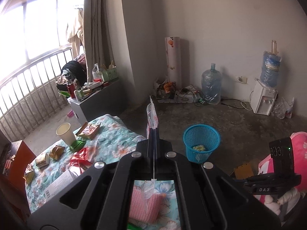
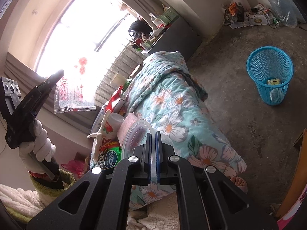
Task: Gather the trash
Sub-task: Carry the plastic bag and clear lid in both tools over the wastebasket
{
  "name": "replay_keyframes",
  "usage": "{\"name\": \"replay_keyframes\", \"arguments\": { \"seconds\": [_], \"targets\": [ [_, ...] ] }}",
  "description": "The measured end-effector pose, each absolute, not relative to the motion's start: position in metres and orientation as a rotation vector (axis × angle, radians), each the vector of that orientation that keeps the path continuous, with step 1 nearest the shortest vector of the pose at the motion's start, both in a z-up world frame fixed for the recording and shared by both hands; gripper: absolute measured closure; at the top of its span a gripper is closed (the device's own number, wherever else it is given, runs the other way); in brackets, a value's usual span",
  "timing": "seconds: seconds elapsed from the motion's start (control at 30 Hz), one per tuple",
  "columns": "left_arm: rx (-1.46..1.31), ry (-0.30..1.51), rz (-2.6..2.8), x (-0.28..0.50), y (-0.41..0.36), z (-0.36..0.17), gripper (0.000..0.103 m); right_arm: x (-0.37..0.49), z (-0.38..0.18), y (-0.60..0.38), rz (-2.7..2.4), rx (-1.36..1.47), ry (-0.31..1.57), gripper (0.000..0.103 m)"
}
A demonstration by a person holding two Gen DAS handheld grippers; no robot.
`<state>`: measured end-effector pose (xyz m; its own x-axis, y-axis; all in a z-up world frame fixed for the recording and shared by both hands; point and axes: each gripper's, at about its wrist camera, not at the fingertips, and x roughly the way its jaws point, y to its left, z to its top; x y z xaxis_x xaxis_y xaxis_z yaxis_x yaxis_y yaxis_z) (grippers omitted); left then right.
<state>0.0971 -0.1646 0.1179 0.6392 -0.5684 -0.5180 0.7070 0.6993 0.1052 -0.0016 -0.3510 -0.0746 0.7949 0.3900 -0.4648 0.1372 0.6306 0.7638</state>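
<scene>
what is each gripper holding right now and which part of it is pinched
Left gripper: clear red-printed plastic wrapper, pinched at its edge. Right gripper: clear round plastic lid, pinched at its rim.

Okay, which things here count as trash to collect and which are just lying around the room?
For the job: clear wrapper in the left gripper, plastic lid in the right gripper, blue basket, paper cup, snack packets.
Lying about: water jug, dispenser, quilt.

Basket (image 1: 201, 143): blue mesh. Quilt (image 2: 172, 103): turquoise, white-and-orange floral. Wrapper (image 2: 74, 95): clear, red print. Cup (image 1: 65, 134): cream.
</scene>
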Motion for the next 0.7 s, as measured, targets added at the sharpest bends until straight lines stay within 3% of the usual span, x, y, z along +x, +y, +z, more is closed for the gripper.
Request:
{"name": "replay_keyframes", "arguments": {
  "seconds": [0.33, 0.7],
  "targets": [
    [0.328, 0.556, -0.871, 0.105, -0.23, 0.106, 0.103, -0.02, -0.077, -0.393, 0.08, 0.948, 0.583, 0.099],
    [0.401, 0.77, -1.054, 0.15, -0.376, 0.059, 0.103, -0.049, -0.101, -0.485, -0.265, 1.037, 0.54, 0.099]
  ]
}}
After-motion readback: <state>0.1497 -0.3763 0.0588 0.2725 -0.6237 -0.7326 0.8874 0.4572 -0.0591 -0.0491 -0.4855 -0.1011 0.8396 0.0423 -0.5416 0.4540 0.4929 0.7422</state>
